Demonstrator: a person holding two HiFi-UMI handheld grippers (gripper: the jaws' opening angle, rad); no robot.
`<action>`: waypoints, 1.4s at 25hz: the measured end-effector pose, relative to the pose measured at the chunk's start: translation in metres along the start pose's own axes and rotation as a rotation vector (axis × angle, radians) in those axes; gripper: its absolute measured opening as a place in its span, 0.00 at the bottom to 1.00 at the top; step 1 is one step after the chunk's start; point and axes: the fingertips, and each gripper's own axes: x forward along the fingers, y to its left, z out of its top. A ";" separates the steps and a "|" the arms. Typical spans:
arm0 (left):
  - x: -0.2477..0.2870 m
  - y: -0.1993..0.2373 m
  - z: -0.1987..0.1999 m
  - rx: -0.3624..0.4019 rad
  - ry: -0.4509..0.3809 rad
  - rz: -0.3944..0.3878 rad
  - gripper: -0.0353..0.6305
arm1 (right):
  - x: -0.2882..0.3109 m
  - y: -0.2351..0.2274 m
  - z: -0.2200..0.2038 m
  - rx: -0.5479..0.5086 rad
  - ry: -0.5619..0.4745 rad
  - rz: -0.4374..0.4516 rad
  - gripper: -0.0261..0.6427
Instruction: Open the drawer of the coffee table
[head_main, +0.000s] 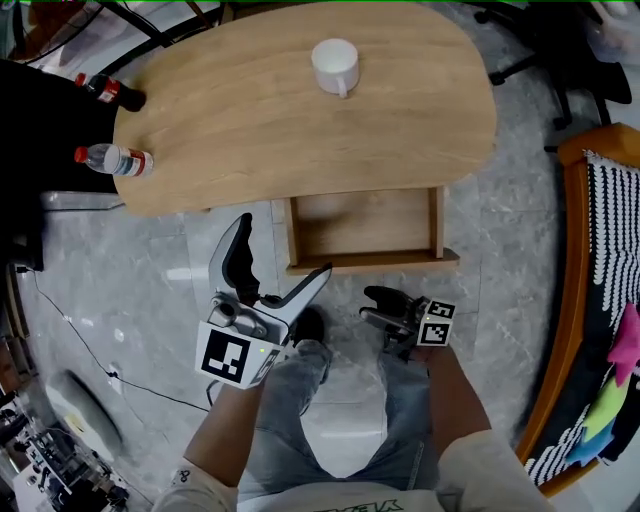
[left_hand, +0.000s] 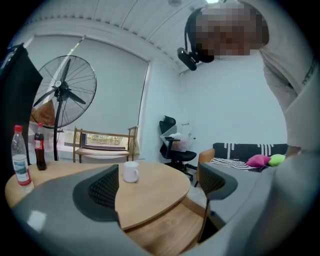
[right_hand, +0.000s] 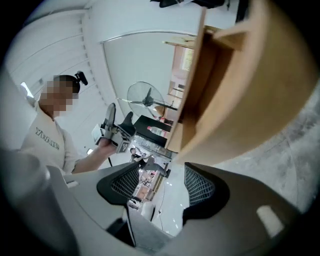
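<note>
The oval wooden coffee table (head_main: 250, 120) has its drawer (head_main: 365, 225) pulled out toward me, with a bare inside. My left gripper (head_main: 282, 250) hovers in front of the drawer's left corner, its jaws spread wide around nothing; in the left gripper view (left_hand: 160, 187) the tabletop and the drawer (left_hand: 170, 235) lie below it. My right gripper (head_main: 372, 306) hangs a little before the drawer's front board, clear of it. In the right gripper view (right_hand: 162, 182) its jaws stand apart with nothing between them, and the drawer (right_hand: 235, 90) appears tilted above.
A white mug (head_main: 335, 66) stands on the table's far side. A water bottle (head_main: 115, 160) and a cola bottle (head_main: 110, 92) are at its left end. A wood-framed sofa (head_main: 600, 300) with cushions runs along the right. A standing fan (left_hand: 62, 92) is behind the table.
</note>
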 end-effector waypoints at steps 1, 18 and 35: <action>0.000 -0.003 0.013 0.000 0.000 -0.003 0.79 | 0.003 0.026 0.014 -0.044 0.006 0.015 0.47; -0.056 0.044 0.415 0.065 -0.260 0.113 0.79 | 0.008 0.543 0.406 -1.127 -0.390 -0.441 0.39; -0.068 0.050 0.520 0.124 -0.238 0.243 0.05 | -0.049 0.663 0.472 -1.240 -0.579 -0.651 0.16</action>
